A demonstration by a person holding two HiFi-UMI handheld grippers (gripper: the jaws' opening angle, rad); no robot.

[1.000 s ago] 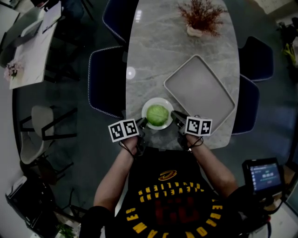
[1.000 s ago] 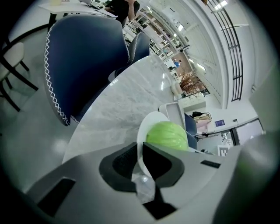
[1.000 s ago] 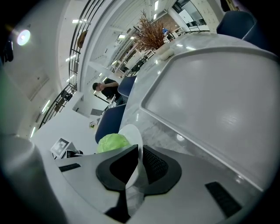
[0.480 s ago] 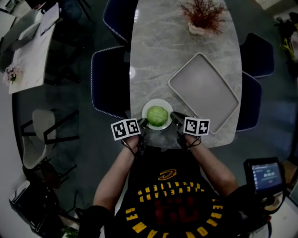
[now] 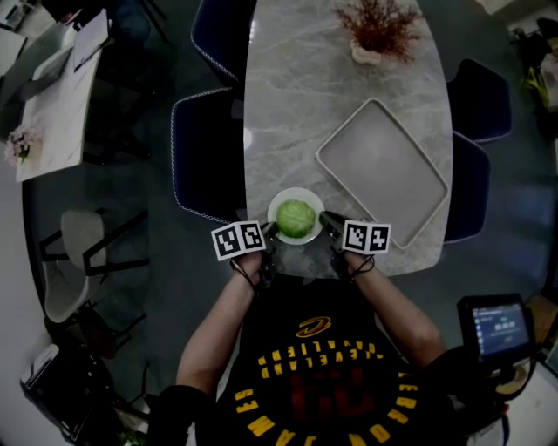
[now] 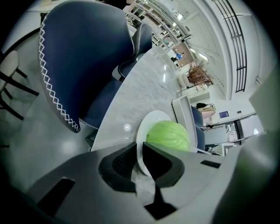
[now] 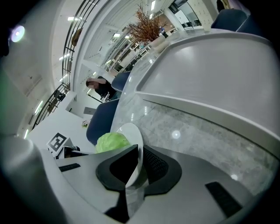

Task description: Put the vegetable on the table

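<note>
Cabbage (image 5: 296, 217), round and green, sits in the middle of a white plate (image 5: 296, 192) at the near end of the marble table (image 5: 305, 104). I can't tell if the plate rests on the top or is lifted off it.

Your left gripper (image 5: 268, 230) pinches the plate's left rim, with the jaws closed down narrow on the thin edge, one above and one below. Your right gripper (image 5: 324, 219) does the same on the right rim, jaws clamped on the edge. The two sit opposite each other with the cabbage between them.

Both your forearms reach forward from your torso, elbows out, angling inward to the plate. Your hands are just at the table's near edge. The marker cubes face up.

A grey tray (image 5: 381, 170) lies just right of the plate, turned at an angle and bare. A dried plant (image 5: 379, 26) in a small pot stands at the far end. A dark blue chair (image 5: 205, 157) is tucked against the table's left side.
</note>
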